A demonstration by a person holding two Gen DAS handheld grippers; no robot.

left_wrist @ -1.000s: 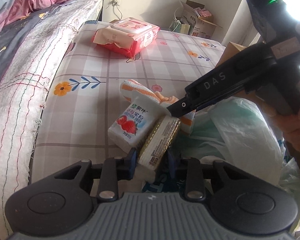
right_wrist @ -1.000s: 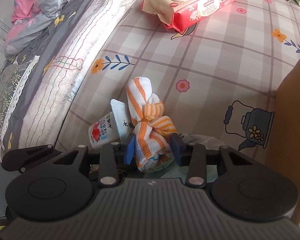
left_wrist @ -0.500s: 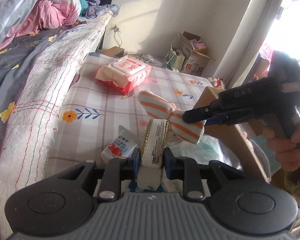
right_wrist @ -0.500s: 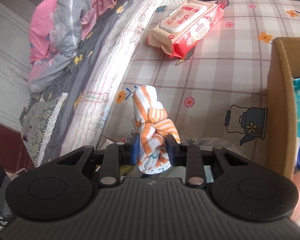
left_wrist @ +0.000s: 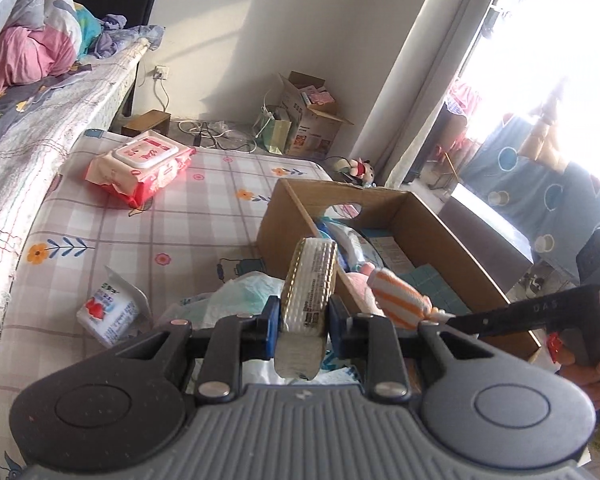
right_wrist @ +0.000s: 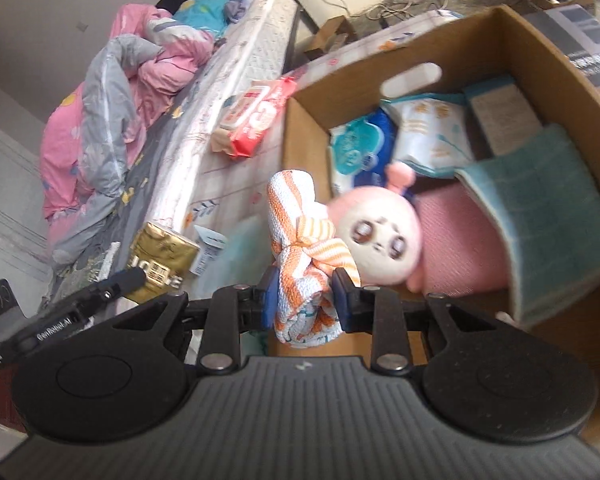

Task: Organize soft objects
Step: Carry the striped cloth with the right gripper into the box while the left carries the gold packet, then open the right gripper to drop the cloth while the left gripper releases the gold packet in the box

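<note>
Two claws, each clamping one item: left claw (left_wrist: pixel 303 322) tissue pack (left_wrist: pixel 309 280), right claw (right_wrist: pixel 306 295) striped cloth (right_wrist: pixel 300 248).

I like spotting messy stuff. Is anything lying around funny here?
Yes. A small strawberry tissue pack lies tipped on the mat, outside the cardboard box. The red wipes pack sits out there too, its wrapper crumpled at the ends.

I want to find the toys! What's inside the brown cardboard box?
Inside the cardboard box lie a pink plush doll, a teal cloth, and blue and white tissue packs. Whatever lies underneath them is covered.
</note>
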